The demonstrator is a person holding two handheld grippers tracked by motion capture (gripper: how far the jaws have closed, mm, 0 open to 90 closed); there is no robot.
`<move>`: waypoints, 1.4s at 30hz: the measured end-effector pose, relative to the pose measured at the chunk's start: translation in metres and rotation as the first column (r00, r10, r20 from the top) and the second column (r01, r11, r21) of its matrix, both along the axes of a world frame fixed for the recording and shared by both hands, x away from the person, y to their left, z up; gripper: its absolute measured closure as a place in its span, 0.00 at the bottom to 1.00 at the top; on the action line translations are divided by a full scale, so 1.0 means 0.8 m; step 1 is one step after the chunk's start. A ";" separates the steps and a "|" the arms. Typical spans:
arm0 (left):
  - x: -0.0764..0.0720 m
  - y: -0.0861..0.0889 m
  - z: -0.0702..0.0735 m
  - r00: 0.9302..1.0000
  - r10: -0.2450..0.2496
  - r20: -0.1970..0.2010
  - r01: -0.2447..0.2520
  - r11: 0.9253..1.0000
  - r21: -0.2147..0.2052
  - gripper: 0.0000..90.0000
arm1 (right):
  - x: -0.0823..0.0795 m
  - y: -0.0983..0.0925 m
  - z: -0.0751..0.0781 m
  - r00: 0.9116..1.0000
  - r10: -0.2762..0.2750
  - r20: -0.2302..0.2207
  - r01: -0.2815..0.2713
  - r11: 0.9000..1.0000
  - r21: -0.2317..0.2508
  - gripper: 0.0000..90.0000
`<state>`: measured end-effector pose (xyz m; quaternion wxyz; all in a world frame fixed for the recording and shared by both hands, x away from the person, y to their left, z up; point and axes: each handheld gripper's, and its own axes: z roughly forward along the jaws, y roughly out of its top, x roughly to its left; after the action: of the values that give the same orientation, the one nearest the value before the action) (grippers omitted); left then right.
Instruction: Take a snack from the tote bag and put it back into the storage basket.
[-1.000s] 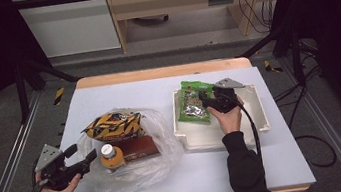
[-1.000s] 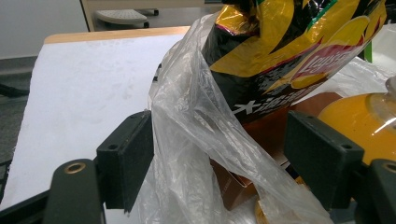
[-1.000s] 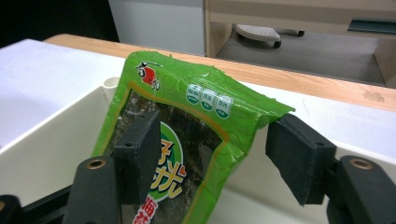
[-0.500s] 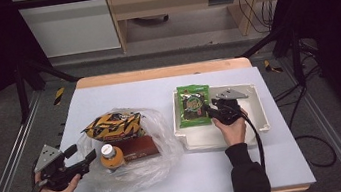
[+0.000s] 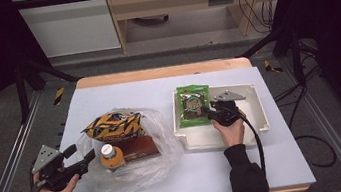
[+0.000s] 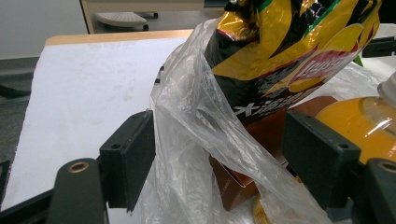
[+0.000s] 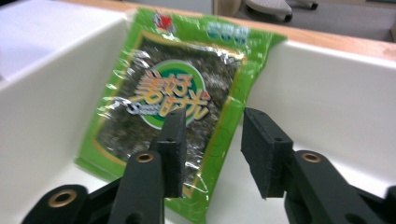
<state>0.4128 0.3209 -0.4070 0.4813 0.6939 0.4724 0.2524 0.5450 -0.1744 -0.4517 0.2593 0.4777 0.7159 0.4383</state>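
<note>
right gripper [image 7: 210, 149] hangs low inside the white tray [image 5: 256, 109], its jaws having just been closing and now half apart around the lower right edge of the green seaweed packet [image 7: 173, 93], pads not clearly pressing it. that packet leans in the tray's left part. left gripper [image 6: 219, 154] stands wide, a fold of the clear plastic bag [image 6: 187, 140] between its jaws, chip bag [image 6: 280, 51] beyond.

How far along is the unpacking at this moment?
Done: the green snack packet lies in the white tray. In hand: the right gripper, jaws just narrowed, straddles its edge; the left gripper straddles the plastic bag. Left: chips bag, orange bottle, brown box.
</note>
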 end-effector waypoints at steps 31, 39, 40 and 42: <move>-0.004 0.004 0.012 0.999 0.001 0.032 0.000 1.000 -0.015 0.29 | -0.098 0.081 0.096 0.932 0.296 0.210 -0.335 0.925 0.179 0.34; -0.003 0.004 0.012 1.000 -0.008 0.030 0.008 1.000 -0.016 0.30 | -0.099 0.127 0.089 0.908 0.376 0.187 -0.406 0.899 0.166 0.34; -0.003 0.004 0.011 1.000 -0.007 0.030 0.008 1.000 -0.015 0.30 | -0.098 0.135 0.087 0.904 0.387 0.182 -0.417 0.894 0.165 0.35; -0.003 0.003 0.011 1.000 -0.009 0.027 0.009 1.000 -0.009 0.32 | -0.097 0.144 0.085 0.900 0.399 0.176 -0.426 0.890 0.160 0.35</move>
<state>0.4106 0.3232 -0.3985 0.4920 0.6903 0.4640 0.2572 0.4672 -0.0590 -0.3836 0.1613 0.3056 0.7351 0.5833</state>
